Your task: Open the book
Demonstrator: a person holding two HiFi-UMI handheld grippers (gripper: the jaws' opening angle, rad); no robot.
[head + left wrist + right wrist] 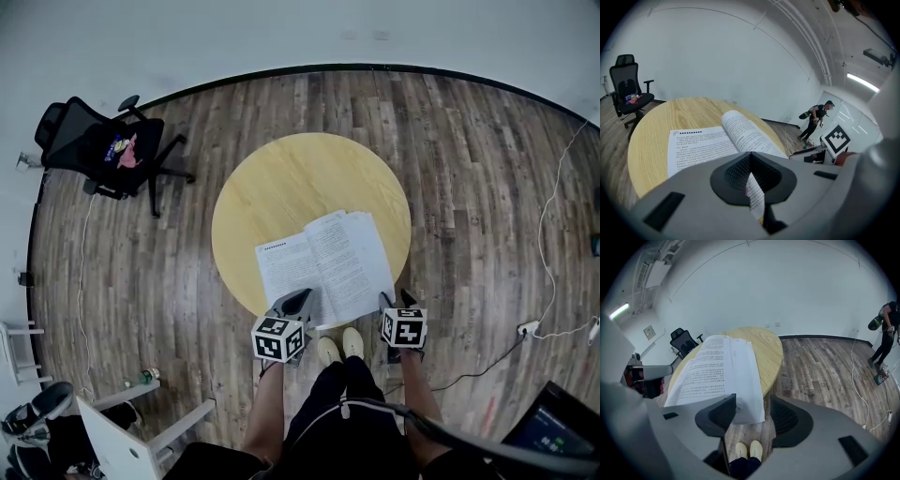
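A book [323,262] lies open on the round yellow table [281,178], its near edge hanging over the table's front rim. My left gripper [298,300] is at the book's near left corner; in the left gripper view its jaws [749,161] are shut on a strip of printed page, with the open book [703,143] spread beyond. My right gripper [396,300] is at the near right corner. In the right gripper view it [752,416] stands open, and the corner of the right-hand pages [717,366] reaches in between the pads, lying against the left one.
A black office chair [103,145] stands on the wood floor at the back left. Cables [553,234] and a power strip [528,328] lie at the right. White furniture [141,431] is at the near left. A person [816,117] stands far off by the wall.
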